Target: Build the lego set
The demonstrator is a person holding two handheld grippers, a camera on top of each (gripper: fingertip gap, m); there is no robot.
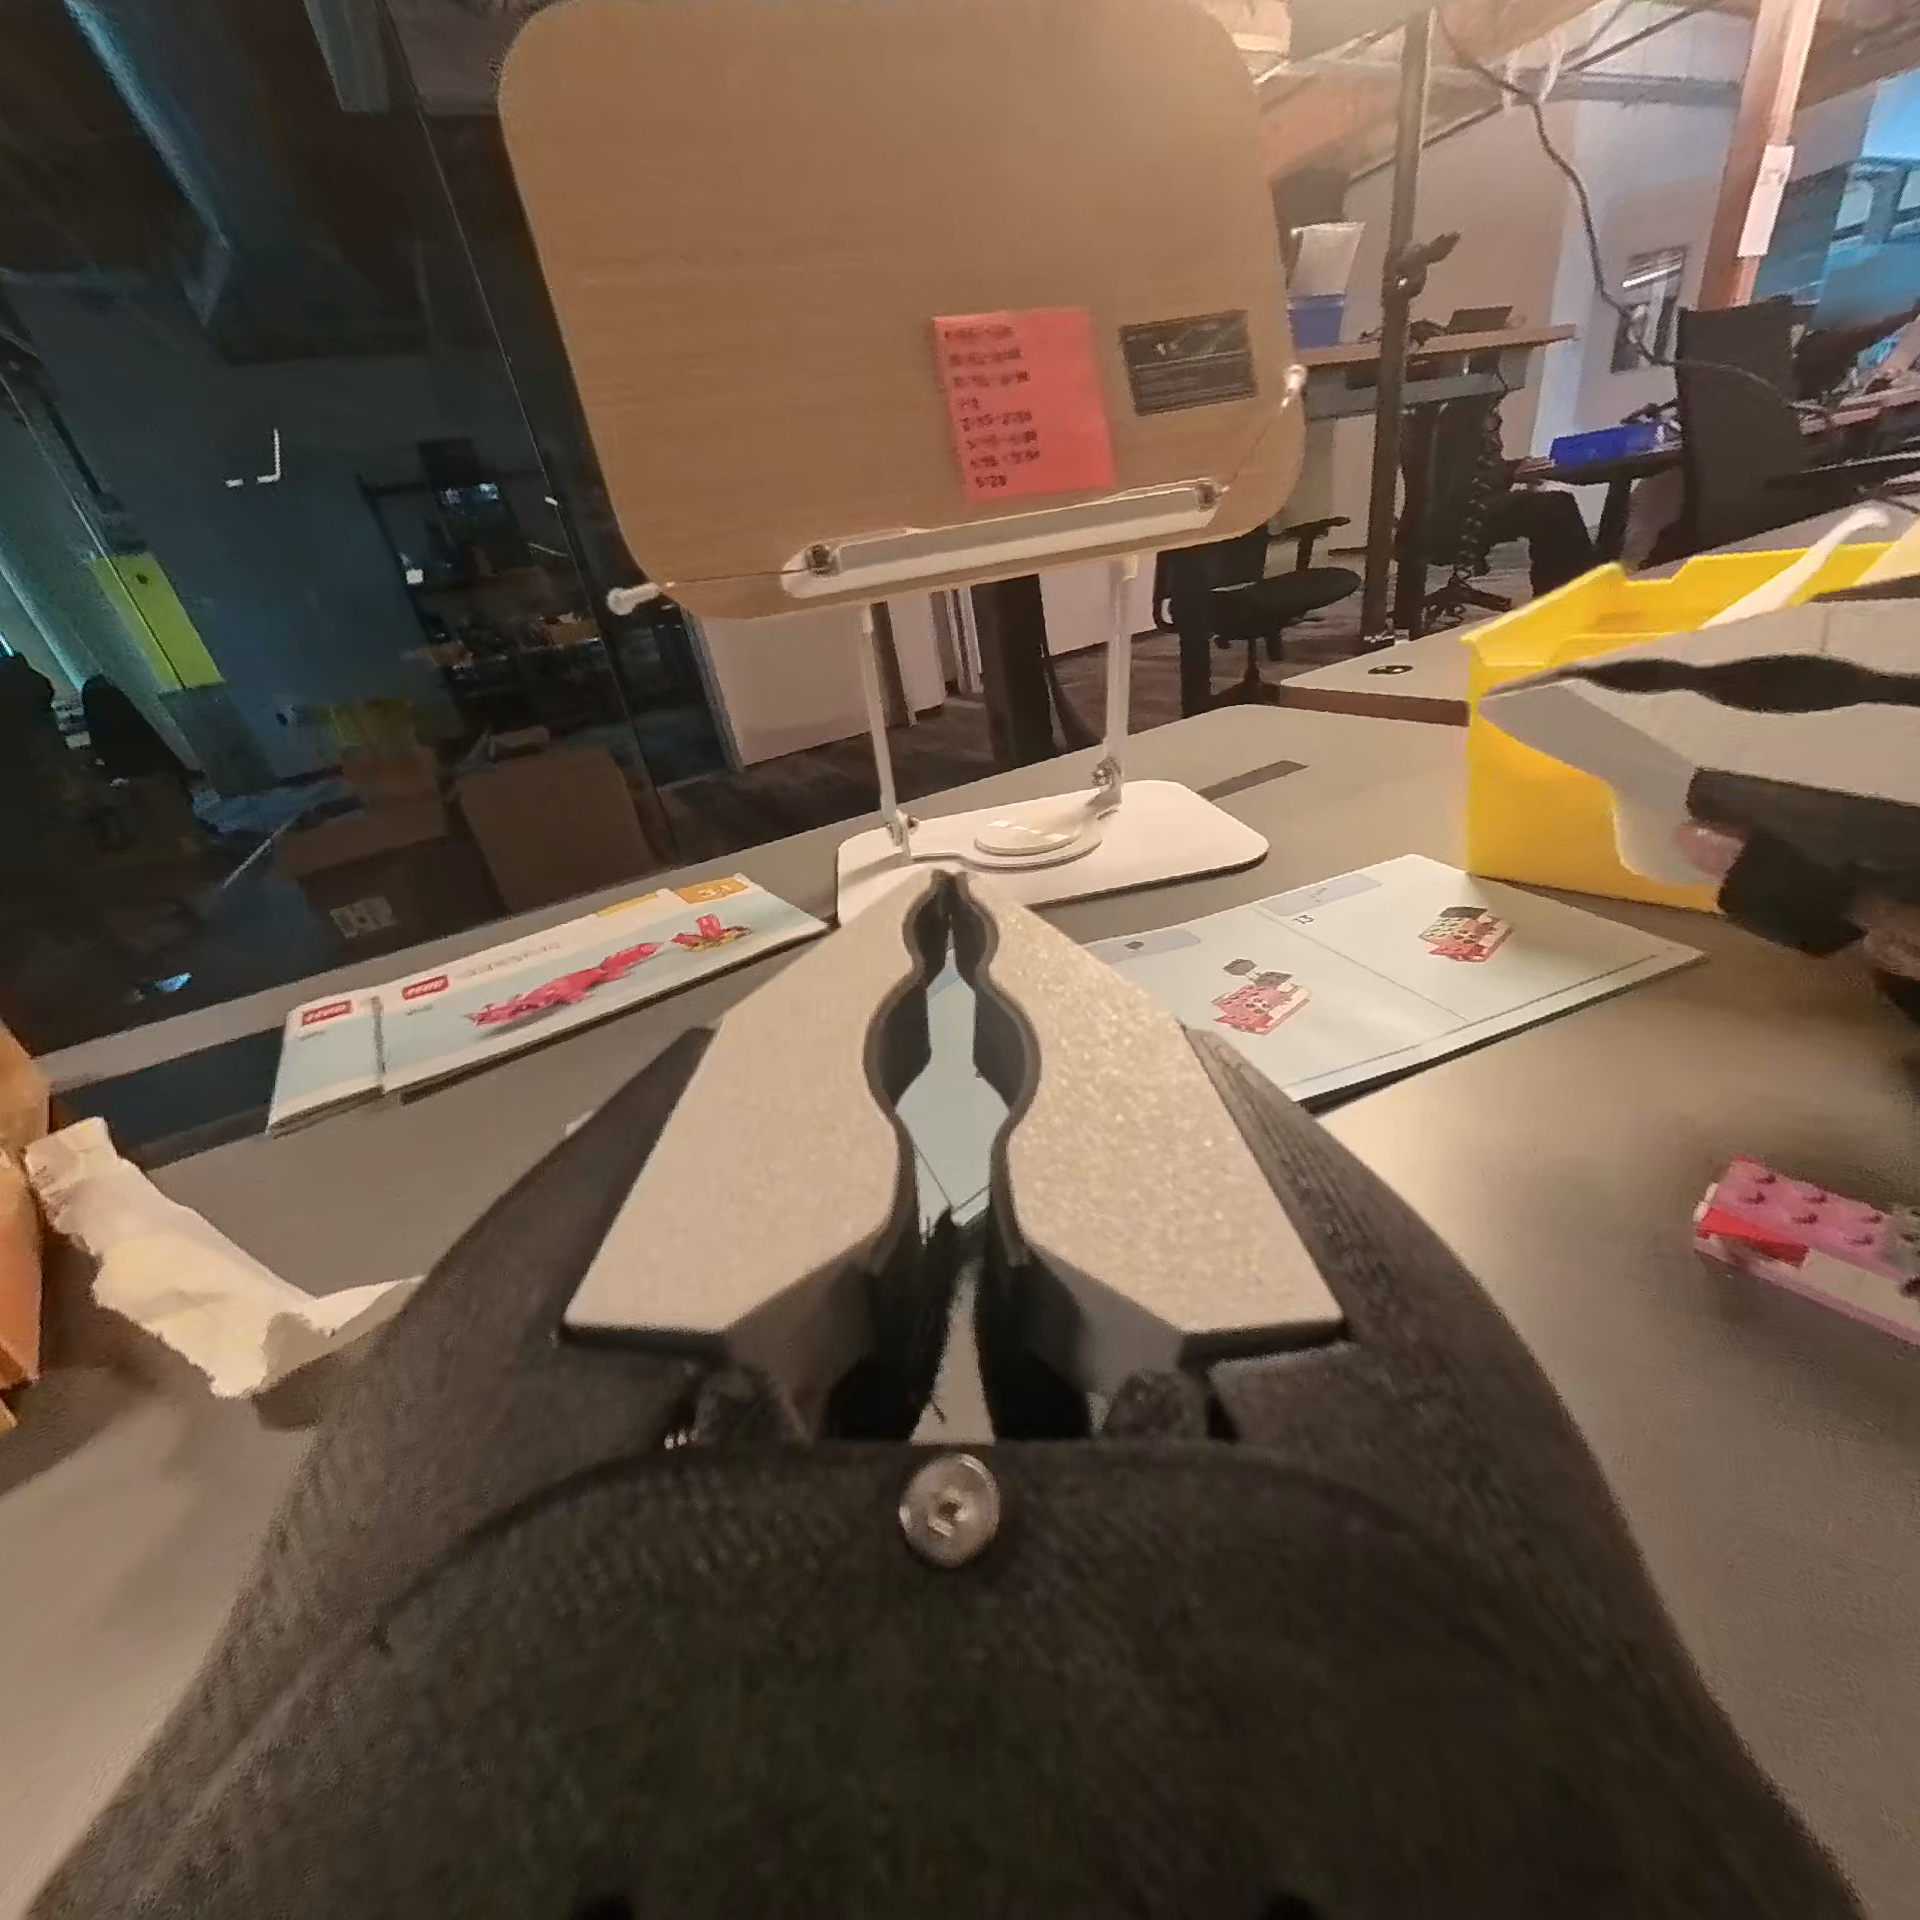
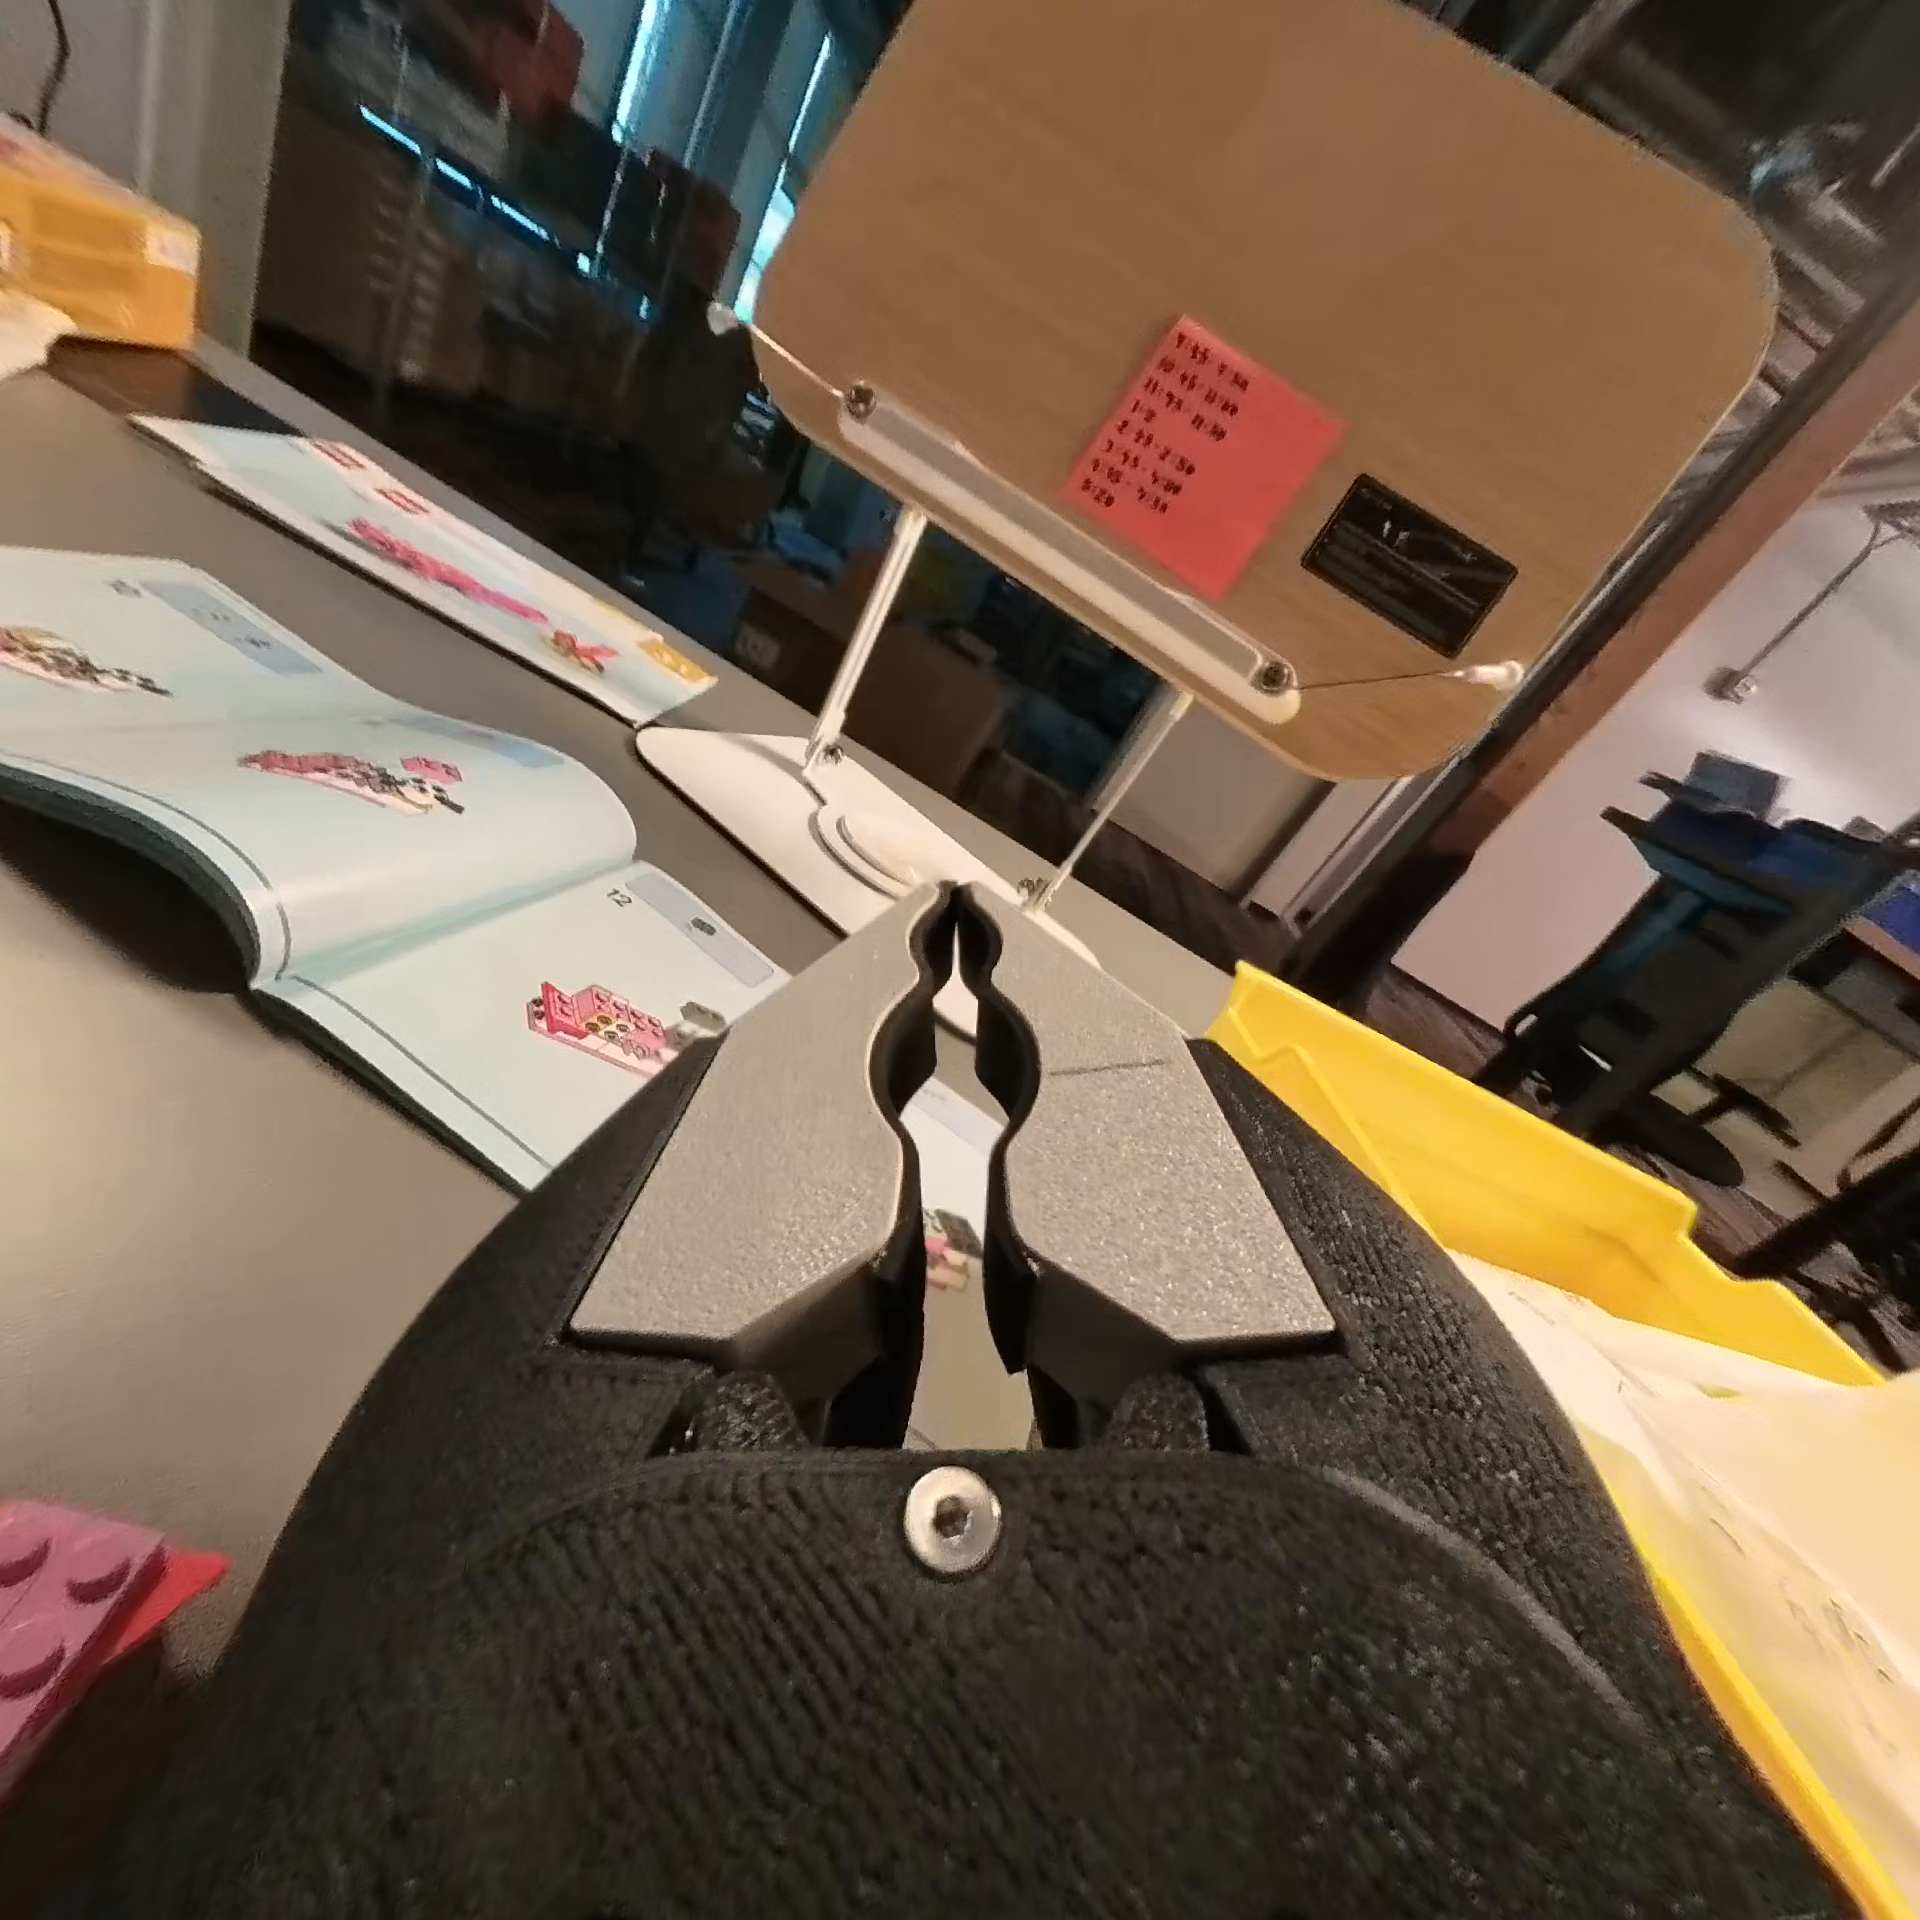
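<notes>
My left gripper (image 1: pixel 951 891) is shut, its fingertips meeting with nothing between them, held above the grey table (image 1: pixel 1558 1455) in front of an open instruction booklet (image 1: pixel 1392 966). My right gripper (image 2: pixel 954 900) is also shut with nothing between its tips, above the same booklet (image 2: pixel 395 883) and beside a yellow bin (image 2: pixel 1455 1174). The right gripper also shows in the left wrist view (image 1: pixel 1496 707) at the right edge, in front of the yellow bin (image 1: pixel 1538 821). A pink and white brick assembly (image 1: pixel 1808 1247) lies on the table at the right; it also shows in the right wrist view (image 2: pixel 62 1621) at the lower left.
A wooden book stand (image 1: pixel 894 312) with a red note (image 1: pixel 1023 405) stands on a white base (image 1: pixel 1143 831) at the table's far edge. A second booklet (image 1: pixel 520 987) lies at the left. Crumpled white paper (image 1: pixel 187 1278) lies at the left. The yellow bin holds papers (image 2: pixel 1714 1558). The left gripper's tips are roughly 20 centimetres from the right gripper's. From the right gripper's tips to the red note (image 1: pixel 1023 405) is close to 25 centimetres. It turns up in the right wrist view (image 2: pixel 1190 450) as well.
</notes>
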